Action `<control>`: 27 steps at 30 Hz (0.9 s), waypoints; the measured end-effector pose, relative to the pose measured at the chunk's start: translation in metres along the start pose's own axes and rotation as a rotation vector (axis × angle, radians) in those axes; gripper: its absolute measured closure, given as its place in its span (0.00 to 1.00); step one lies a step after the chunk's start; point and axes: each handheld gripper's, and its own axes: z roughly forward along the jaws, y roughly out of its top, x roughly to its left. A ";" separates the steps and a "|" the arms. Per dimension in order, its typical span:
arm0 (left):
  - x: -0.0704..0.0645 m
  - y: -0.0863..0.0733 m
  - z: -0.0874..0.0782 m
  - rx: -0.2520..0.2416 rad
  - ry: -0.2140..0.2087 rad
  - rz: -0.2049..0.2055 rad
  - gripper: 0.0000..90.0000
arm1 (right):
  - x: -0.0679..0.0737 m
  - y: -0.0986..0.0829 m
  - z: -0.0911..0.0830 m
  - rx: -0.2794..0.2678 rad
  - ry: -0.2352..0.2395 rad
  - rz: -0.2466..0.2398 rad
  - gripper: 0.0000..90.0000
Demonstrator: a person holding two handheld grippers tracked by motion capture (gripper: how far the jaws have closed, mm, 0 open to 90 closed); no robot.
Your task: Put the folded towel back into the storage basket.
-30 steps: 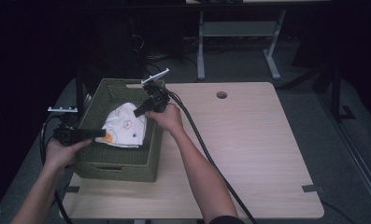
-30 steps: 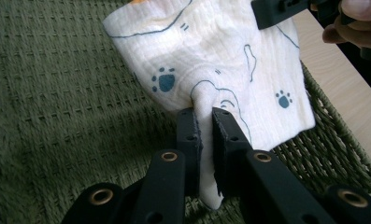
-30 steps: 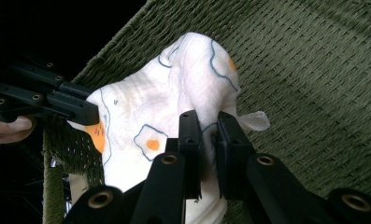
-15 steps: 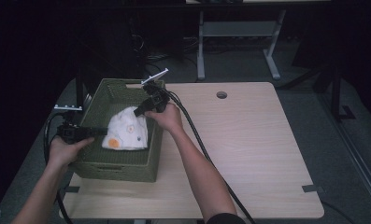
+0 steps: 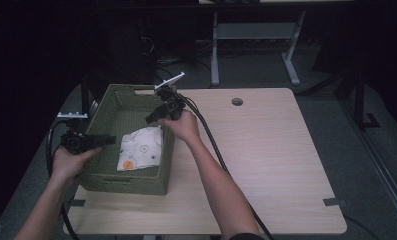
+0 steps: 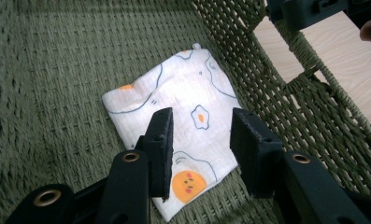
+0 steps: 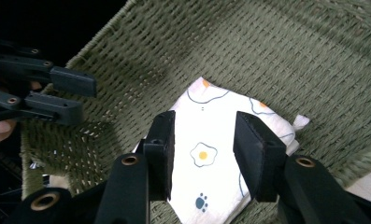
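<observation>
1. Green woven basket [image 5: 101, 175] sits on the left part of a light wood table [image 5: 276, 165].
2. White folded cloth [image 5: 141, 148] with fried-egg print lies flat on the basket floor, against the wall nearest the right hand.
3. Left gripper [image 5: 106, 140] reaches over the basket's left rim, jaws parted wide with nothing between them, above the cloth [image 6: 174, 112].
4. Right gripper [image 5: 153, 117] hangs over the right rim, jaws also wide apart and empty, cloth [image 7: 211, 158] below.
</observation>
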 end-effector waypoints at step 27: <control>-0.053 0.022 0.010 -0.041 -0.064 0.054 0.62 | -0.017 -0.031 -0.069 -0.101 0.017 0.026 0.57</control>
